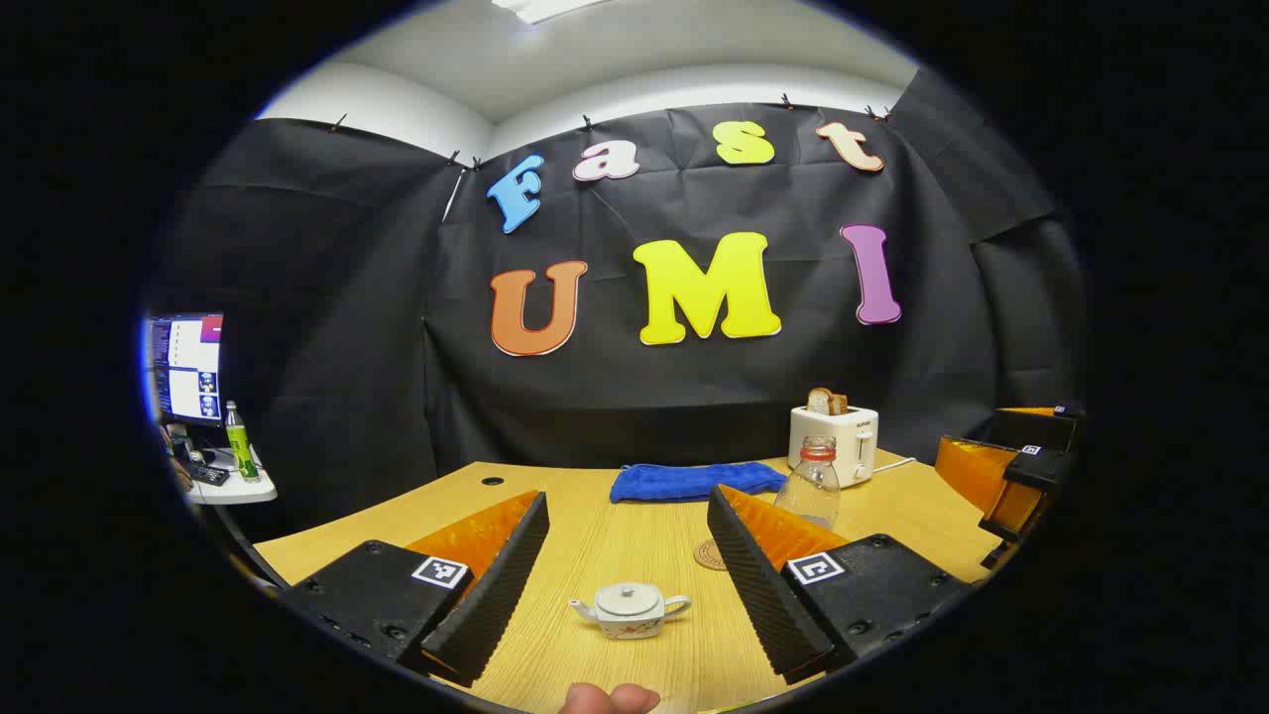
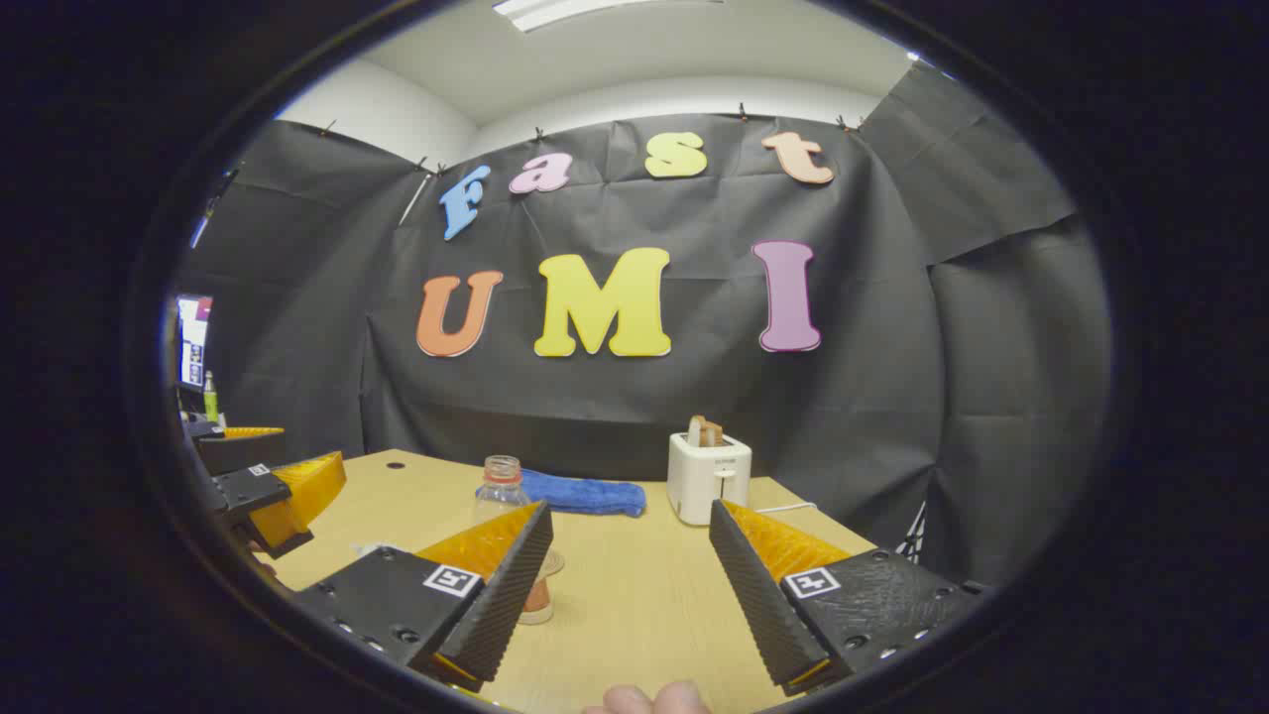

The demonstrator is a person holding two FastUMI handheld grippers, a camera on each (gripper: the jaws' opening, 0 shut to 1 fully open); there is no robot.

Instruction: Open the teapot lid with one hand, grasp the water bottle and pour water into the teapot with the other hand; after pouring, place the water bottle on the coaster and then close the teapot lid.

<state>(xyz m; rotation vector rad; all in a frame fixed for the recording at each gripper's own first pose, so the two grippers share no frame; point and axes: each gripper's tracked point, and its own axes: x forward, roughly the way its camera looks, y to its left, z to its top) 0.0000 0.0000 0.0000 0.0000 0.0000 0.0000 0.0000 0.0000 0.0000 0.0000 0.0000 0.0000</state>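
Sitting on the light wooden table [image 1: 615, 535], the small white ceramic teapot [image 1: 631, 609] has a squat body, a faint reddish pattern on its side, a curved handle at 3 o'clock and a short spout at 9 o'clock. Its round knobbed lid [image 1: 629, 596] is on. In the left gripper view it lies between the fingers of the left gripper [image 1: 629, 583], which hangs over it with jaws spread wide, touching nothing.

At about 1 o'clock from the teapot stands the clear plastic water bottle [image 1: 813, 486], cap off, with a reddish neck ring. Near its base, toward 7 o'clock, lies the round brown coaster [image 1: 711, 555], partly hidden behind a finger. Farther back are a folded blue cloth [image 1: 694, 482] and a white toaster [image 1: 838, 444] with bread slices poking up.

The right gripper [image 2: 631, 585] is wide open too, holding nothing, with the bottle just behind its left finger in its own view.
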